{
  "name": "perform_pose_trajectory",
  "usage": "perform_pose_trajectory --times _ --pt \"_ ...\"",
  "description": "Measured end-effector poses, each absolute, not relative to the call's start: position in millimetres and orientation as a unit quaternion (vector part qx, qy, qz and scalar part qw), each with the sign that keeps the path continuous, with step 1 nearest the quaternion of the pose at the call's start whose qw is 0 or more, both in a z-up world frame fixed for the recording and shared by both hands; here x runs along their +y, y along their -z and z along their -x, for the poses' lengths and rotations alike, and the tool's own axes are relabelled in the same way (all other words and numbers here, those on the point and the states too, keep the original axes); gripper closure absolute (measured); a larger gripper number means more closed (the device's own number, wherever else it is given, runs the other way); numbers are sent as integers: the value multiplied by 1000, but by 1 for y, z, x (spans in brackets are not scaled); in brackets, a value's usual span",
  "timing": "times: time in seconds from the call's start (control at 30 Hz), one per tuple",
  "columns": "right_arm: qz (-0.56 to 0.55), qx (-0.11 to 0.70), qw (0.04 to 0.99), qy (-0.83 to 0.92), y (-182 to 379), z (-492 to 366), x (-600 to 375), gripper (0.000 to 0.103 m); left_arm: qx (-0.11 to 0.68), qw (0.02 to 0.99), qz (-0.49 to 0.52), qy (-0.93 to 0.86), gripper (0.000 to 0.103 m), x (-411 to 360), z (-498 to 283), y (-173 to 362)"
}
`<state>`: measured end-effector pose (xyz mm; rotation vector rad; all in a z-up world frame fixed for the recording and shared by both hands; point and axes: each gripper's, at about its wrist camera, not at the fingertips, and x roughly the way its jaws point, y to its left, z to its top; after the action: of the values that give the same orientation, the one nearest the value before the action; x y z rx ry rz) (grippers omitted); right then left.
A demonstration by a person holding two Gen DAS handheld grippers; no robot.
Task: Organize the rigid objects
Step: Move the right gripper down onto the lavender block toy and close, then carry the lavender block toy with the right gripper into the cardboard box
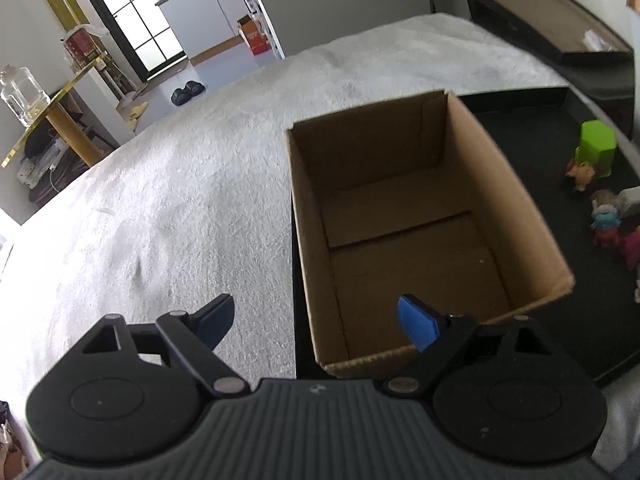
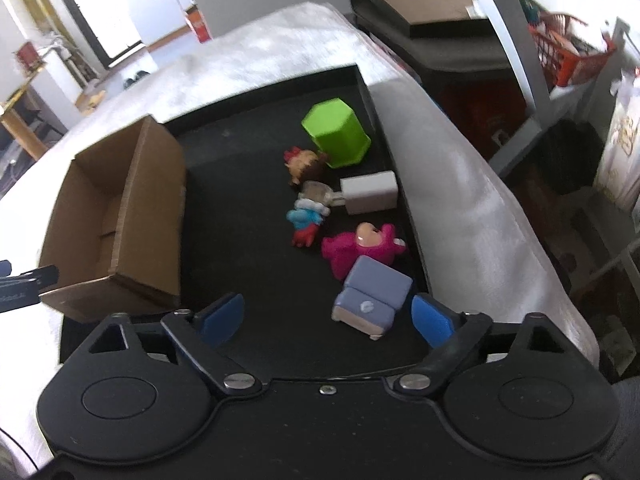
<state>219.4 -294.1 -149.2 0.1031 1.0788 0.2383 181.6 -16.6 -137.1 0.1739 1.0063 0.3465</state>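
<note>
Both grippers gaped wide, holding nothing: the left gripper (image 1: 316, 322) hovered over the cardboard box (image 1: 404, 240), the right gripper (image 2: 328, 318) just behind the lilac block (image 2: 372, 296).

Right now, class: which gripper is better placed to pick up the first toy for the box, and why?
The right gripper: open, with the purple block just ahead of its fingers. The left gripper, also open, hovers at the empty cardboard box.
</note>
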Motion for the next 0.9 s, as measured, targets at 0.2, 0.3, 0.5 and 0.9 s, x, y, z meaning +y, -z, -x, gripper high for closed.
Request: perform_pose_trajectory --times 0.2,0.3,0.5,0.9 --pt "-55 546 832 -81 173 -239 -295 26 489 847 -94 -188 28 -10 -197 154" --pt "-49 560 825 -60 183 -245 -292 28 484 844 -111 -200 39 -9 -201 158" --pt "-48 584 810 -25 205 -255 -289 44 475 847 -130 -199 76 -12 -203 164" --pt "-30 547 836 -28 188 -244 -273 60 454 862 -117 -192 88 -13 -202 163"
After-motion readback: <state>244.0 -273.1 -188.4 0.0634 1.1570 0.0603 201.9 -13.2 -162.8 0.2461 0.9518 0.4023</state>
